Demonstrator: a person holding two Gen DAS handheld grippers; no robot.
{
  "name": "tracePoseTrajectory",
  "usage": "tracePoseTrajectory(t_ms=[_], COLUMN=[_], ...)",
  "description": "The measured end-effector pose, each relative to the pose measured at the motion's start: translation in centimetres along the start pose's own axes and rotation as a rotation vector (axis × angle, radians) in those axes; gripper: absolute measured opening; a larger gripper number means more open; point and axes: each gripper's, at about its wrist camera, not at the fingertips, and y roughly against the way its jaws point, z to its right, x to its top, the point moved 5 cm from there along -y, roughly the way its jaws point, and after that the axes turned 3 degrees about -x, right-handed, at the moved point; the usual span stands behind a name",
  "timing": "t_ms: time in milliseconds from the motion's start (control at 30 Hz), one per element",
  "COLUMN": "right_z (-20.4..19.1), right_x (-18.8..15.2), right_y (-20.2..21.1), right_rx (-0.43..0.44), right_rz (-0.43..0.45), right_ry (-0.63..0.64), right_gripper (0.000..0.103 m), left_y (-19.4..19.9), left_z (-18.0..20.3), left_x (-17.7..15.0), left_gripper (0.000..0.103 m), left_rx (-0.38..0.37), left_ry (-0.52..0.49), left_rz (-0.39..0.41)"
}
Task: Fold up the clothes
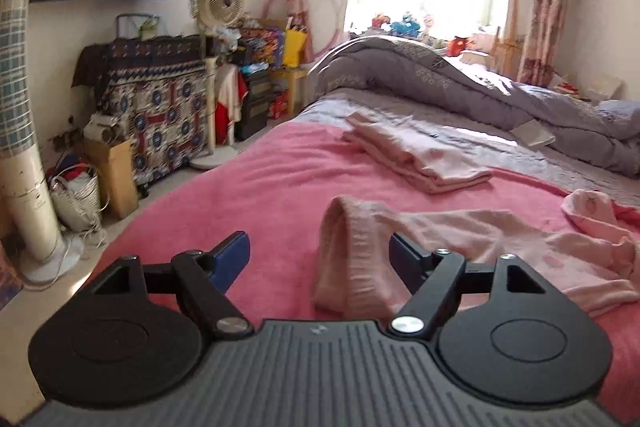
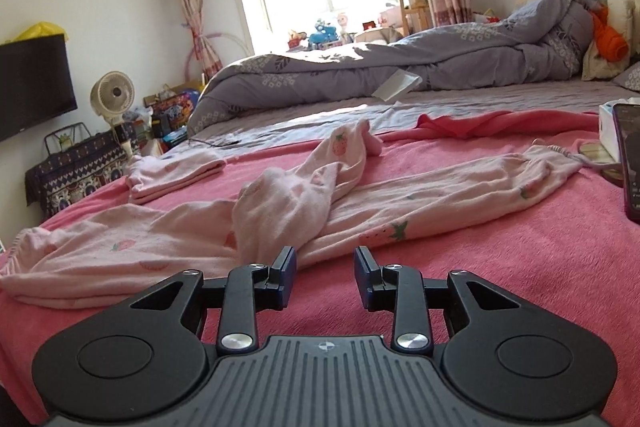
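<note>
Pale pink strawberry-print pyjama trousers (image 2: 360, 195) lie spread and rumpled across the pink blanket (image 2: 500, 259), one part bunched up in the middle (image 2: 280, 203). Their ribbed waistband (image 1: 352, 255) stands up between the fingers of my left gripper (image 1: 318, 253), which is open around it without pinching. The rest of the trousers (image 1: 520, 239) trails off to the right. A folded pink garment (image 1: 416, 155) rests farther back on the blanket; it also shows in the right wrist view (image 2: 176, 173). My right gripper (image 2: 325, 269) is open just in front of the trousers' near edge, holding nothing.
A grey quilt (image 2: 400, 67) is heaped along the far side of the bed. A phone (image 2: 630, 163) and a tissue box (image 2: 608, 131) sit at the right edge. Left of the bed are a fan (image 1: 218, 3), a patterned cabinet (image 1: 156, 107) and floor clutter.
</note>
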Motion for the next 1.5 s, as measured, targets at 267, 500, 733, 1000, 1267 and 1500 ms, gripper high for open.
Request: tracePoseTrajectory(t_ms=[267,500,733,1000,1267,1500], right_z=[-2.8,-8.3,-1.6,6.2,-9.1,-3.7], right_x=[8.2,8.1,13.7,12.5,8.8,11.2], right_y=[-8.3,-23.3,-17.8,-8.5,-21.9,-19.3], right_rx=[-0.067,-0.178,-0.335,-0.232,-0.087,-0.325], right_rz=[-0.039,-0.301,-0.023,-0.058,-0.33,-0.157], right_ry=[0.191,0.455,0.239,0.107,0.411,0.198], right_gripper=[0.058,0.046,0.004,0.013,0.067,0.004], left_y=[-6.6,-10.9,-10.5,-10.8,-10.7,-10.6], left_z=[9.8,11.2,10.7,11.2,10.7,10.8], left_x=[-3.2,-8.5,-8.5,-8.2,-8.2,-8.1], left_gripper=[0.092,0.097,0.097,0.097,0.097,0.097], left_rx=[-0.245,-0.272,-0.309,-0.285,-0.331,-0.338], left_ry=[-0.175,-0.217,-0.198,-0.199,-0.165,-0.163], left_rz=[-0.011,-0.031,-0.01,-0.008,-0.001,0.002])
